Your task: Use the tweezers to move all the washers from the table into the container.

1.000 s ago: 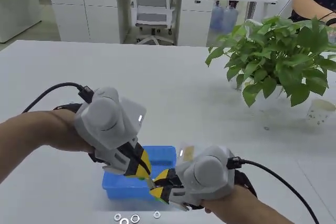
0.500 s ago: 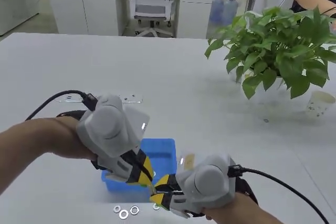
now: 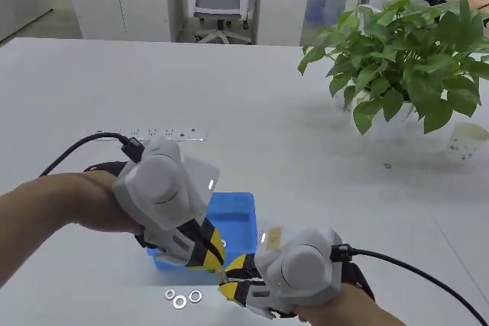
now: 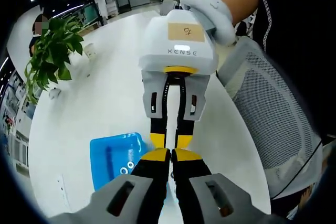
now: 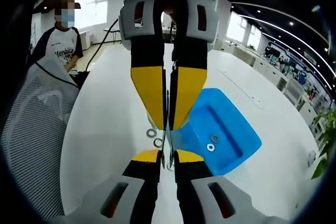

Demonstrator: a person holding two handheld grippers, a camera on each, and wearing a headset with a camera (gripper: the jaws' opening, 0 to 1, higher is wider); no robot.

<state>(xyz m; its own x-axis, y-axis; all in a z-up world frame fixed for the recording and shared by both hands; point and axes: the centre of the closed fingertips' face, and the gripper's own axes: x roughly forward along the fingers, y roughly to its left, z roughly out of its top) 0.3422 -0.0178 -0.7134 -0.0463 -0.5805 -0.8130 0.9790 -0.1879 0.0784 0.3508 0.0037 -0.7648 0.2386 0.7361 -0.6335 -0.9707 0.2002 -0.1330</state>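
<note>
Head view: a shallow blue plastic container (image 3: 235,217) sits by the near edge of the white table (image 3: 321,166), with three small metal washers (image 3: 180,298) loose between it and that edge. The left gripper (image 3: 214,259) and right gripper (image 3: 231,279) meet tip to tip at the container's near wall.

Left gripper view: both jaw pairs are drawn together.

Right gripper view: each pair pinches the thin steel tweezers (image 5: 167,142), and two more washers lie inside the container.

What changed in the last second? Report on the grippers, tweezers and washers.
Nothing moved visibly; the head view's shift is the camera tilting down. The left gripper and right gripper stay tip to tip over the near edge of the blue container, both shut on the tweezers. The washers on the table lie where they were.
</note>
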